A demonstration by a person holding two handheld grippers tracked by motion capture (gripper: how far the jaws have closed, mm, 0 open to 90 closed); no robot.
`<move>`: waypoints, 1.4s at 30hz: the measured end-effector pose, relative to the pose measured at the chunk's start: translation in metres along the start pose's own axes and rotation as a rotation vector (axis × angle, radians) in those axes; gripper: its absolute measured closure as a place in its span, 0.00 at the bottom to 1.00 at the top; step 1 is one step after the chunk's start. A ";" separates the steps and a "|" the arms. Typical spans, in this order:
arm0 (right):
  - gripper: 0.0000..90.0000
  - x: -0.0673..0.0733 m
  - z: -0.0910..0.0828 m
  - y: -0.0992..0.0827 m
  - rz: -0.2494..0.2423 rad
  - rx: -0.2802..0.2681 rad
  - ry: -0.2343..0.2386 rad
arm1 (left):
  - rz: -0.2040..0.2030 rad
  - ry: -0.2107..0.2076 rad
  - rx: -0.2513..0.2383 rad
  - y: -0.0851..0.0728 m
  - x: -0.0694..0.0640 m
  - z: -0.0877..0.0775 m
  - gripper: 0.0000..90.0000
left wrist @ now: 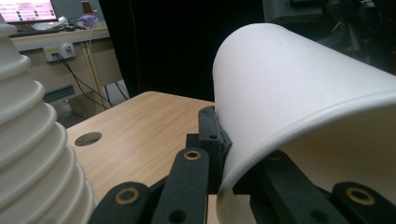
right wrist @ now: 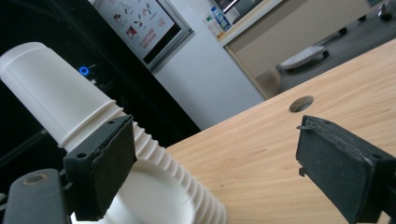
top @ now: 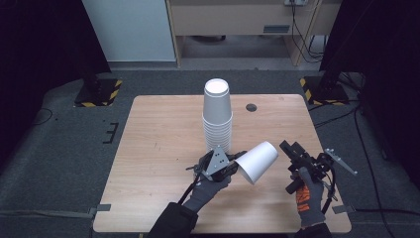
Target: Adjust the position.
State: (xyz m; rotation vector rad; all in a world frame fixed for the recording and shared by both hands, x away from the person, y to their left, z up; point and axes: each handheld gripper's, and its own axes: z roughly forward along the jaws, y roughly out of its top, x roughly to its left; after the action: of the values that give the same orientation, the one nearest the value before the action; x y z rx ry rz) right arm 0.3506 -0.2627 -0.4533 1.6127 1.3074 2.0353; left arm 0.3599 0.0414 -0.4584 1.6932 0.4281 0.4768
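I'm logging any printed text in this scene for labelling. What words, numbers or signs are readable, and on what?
No text can be read.
Cup in the left gripper: plain white.
Cup stack: plain white.
Wall poster in the right gripper view: red and black print, too blurred.
Monitor in the left gripper view: coloured lines, too small.
Bottle label on the counter: blurred.

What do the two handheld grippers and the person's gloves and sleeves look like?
Both grippers are black with two flat black jaws. The left gripper carries a grey three-cornered plate. The right gripper trails a black cable. The person wears grey knit gloves, the right glove with orange markings, and dark sleeves.
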 end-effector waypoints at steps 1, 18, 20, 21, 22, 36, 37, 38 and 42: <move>0.14 0.000 -0.001 0.001 -0.015 0.000 -0.008 | 0.000 -0.001 0.002 0.001 0.000 -0.002 0.96; 0.14 -0.011 0.001 0.001 -0.296 0.091 -0.180 | -0.038 -0.003 0.004 0.012 0.010 -0.035 0.95; 0.14 -0.013 0.000 0.001 -0.336 0.103 -0.210 | -0.045 0.001 0.003 0.014 0.012 -0.039 0.96; 0.14 -0.015 0.000 0.001 -0.345 0.112 -0.218 | -0.046 0.003 0.001 0.014 0.013 -0.041 0.96; 0.14 -0.016 -0.001 0.001 -0.355 0.114 -0.230 | -0.047 0.004 0.002 0.015 0.013 -0.043 0.95; 0.14 -0.021 0.001 -0.007 -0.502 0.220 -0.301 | -0.077 0.017 0.014 0.015 0.025 -0.063 0.96; 0.14 -0.022 0.001 -0.008 -0.517 0.225 -0.305 | -0.076 0.018 0.017 0.016 0.025 -0.064 0.95; 0.14 -0.022 0.001 -0.008 -0.513 0.231 -0.305 | -0.073 0.018 0.020 0.016 0.025 -0.065 0.95; 0.14 -0.022 0.003 -0.010 -0.536 0.251 -0.311 | -0.075 0.014 0.033 0.017 0.026 -0.072 0.95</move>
State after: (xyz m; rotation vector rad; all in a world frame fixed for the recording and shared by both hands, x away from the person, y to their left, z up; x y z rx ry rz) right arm 0.3578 -0.2696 -0.4755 1.3943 1.6902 1.2968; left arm 0.3438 0.1124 -0.4285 1.7000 0.5104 0.4292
